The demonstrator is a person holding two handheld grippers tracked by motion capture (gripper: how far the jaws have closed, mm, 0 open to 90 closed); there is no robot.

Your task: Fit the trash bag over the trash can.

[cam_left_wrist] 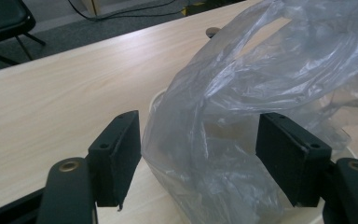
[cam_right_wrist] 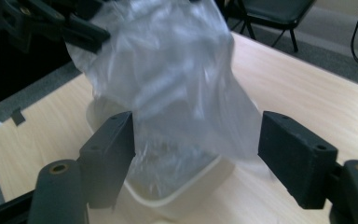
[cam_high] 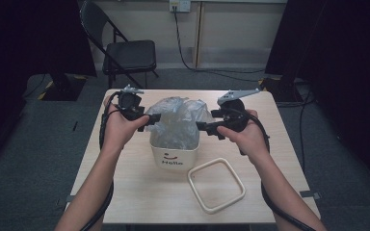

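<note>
I am lining the bin [cam_high: 174,155] with the bag [cam_high: 179,120]; both grippers, left [cam_left_wrist: 198,144] and right [cam_right_wrist: 196,149], gape around it; next, clamp and spread its rim.

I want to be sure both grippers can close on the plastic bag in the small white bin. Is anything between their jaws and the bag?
Nothing visible is. The left gripper and the right gripper each have their jaws open around a fold of the clear plastic bag above the white bin. The square ring lies off to the side on the table.
</note>
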